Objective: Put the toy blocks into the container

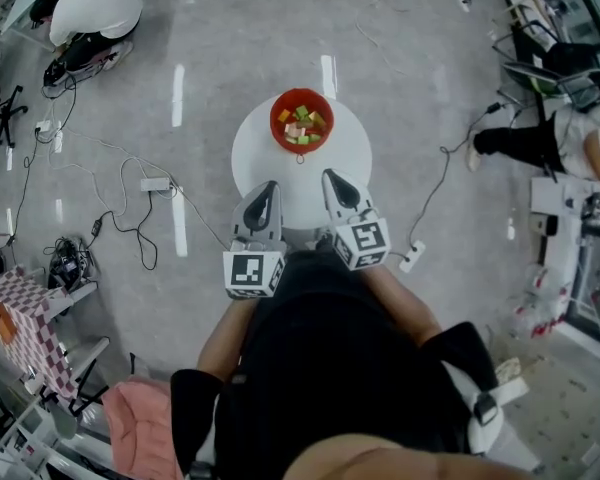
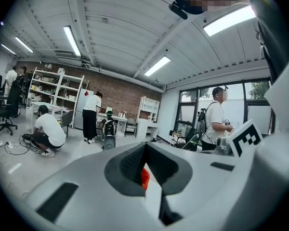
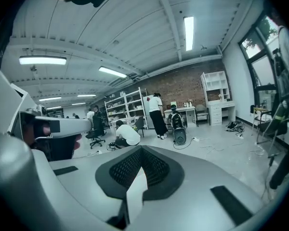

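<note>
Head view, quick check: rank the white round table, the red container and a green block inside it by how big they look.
1. white round table, clearly the largest, though the grippers cover part of its near edge
2. red container
3. green block, smallest by far

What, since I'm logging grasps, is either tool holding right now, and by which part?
Nothing is held. The left tool and the right tool both have their jaws together and empty; the blocks lie in the red bowl.
</note>
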`<state>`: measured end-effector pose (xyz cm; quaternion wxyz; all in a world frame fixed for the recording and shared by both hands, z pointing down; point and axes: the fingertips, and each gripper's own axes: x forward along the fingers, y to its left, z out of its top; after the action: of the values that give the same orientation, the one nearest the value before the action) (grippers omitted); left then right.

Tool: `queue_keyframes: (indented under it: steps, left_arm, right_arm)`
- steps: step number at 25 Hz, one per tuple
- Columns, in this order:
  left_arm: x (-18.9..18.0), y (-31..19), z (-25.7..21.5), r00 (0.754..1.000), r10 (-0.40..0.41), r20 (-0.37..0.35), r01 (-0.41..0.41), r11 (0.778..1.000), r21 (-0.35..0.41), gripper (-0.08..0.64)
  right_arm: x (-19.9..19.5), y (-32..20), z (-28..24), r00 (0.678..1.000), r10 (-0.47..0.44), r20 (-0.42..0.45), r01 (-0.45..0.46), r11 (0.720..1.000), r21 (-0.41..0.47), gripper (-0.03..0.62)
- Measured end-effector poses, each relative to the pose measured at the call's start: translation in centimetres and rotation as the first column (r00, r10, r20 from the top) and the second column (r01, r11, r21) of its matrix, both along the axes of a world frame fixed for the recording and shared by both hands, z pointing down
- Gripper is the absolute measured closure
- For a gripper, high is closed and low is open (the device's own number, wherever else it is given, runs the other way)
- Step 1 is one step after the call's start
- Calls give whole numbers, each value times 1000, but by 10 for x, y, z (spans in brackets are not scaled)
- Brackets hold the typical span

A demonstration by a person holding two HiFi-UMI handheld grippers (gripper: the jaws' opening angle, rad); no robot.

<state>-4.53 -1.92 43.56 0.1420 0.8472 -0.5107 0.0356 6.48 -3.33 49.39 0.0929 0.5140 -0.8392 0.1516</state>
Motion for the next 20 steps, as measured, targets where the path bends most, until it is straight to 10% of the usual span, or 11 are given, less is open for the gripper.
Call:
queue_keyframes:
  steps: [20]
  left_arm:
    - [7,2,5,1000,26,11,-27,999,25,563]
  right_arm:
    - [-3,7,-7,999,-38,-29,39,999,19,597]
